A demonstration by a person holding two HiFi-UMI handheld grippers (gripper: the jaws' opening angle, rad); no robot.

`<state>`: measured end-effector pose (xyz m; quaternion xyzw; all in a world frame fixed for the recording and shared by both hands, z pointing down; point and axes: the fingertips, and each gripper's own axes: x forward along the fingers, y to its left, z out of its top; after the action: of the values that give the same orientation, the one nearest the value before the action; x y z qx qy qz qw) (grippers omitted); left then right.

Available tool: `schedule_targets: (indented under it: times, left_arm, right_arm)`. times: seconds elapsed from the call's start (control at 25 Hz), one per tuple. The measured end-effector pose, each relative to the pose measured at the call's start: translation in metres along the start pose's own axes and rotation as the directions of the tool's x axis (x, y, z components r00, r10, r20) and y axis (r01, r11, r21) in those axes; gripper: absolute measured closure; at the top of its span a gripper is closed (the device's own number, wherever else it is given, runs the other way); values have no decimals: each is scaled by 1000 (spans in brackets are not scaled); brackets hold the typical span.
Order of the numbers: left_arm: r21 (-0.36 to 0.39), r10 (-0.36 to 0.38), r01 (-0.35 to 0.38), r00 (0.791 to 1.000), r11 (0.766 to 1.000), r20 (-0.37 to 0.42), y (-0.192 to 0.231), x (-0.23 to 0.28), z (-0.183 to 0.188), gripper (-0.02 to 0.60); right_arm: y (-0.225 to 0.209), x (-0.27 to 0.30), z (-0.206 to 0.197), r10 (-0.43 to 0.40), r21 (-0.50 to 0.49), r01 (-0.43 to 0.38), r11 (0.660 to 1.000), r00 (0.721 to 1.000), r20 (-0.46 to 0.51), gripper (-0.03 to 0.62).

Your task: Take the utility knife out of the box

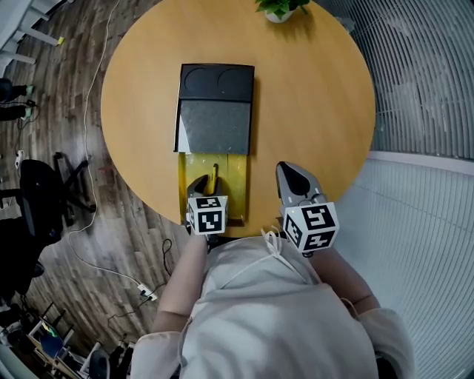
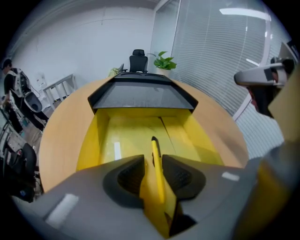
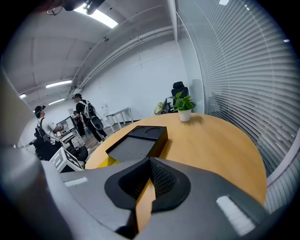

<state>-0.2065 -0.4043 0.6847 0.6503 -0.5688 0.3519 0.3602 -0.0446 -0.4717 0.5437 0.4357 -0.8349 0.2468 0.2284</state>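
Two grippers are low over the near edge of the round bench (image 1: 311, 96). The box (image 1: 183, 181) lies lengthwise away from the person, with its yellow near half open and its far half under a black cover (image 1: 215, 126).

The knife (image 1: 215, 175), yellow with a dark tip, lies along the open half on the floor of the box. The left gripper (image 1: 198, 183) is tipped down into that half. Its fingers (image 2: 126, 176) are spread, one on each side of the knife's near end, with yellow showing between pad and knife, so no grip. I cannot tell whether the tips touch the floor of the box.

The right gripper (image 1: 286, 169) is to the right of the box, over bare bench. Its fingers (image 3: 161, 180) are clenched tip to tip, with nothing between them.

A plant (image 1: 280, 7) stands at the far rim, well apart from the box.
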Motion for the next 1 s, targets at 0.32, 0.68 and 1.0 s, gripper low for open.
schedule_targets:
  times: [0.32,0.68,1.0]
  left_arm:
    - [10,33,-34,999,999,12,1,1,-2,475]
    - [-15,-43,43,999,999,-3,1,-4,-6,528]
    - [4,-81,81,985,997,151,-4,-57,33,529]
  right_arm:
    - [2,-1,1,9,3,-9,1000,1000,6,593]
    - [9,-19,-3,-15,14,15,1000,1000,27,592]
    - [19,-34,7,-34,22,32,999,997,71,593]
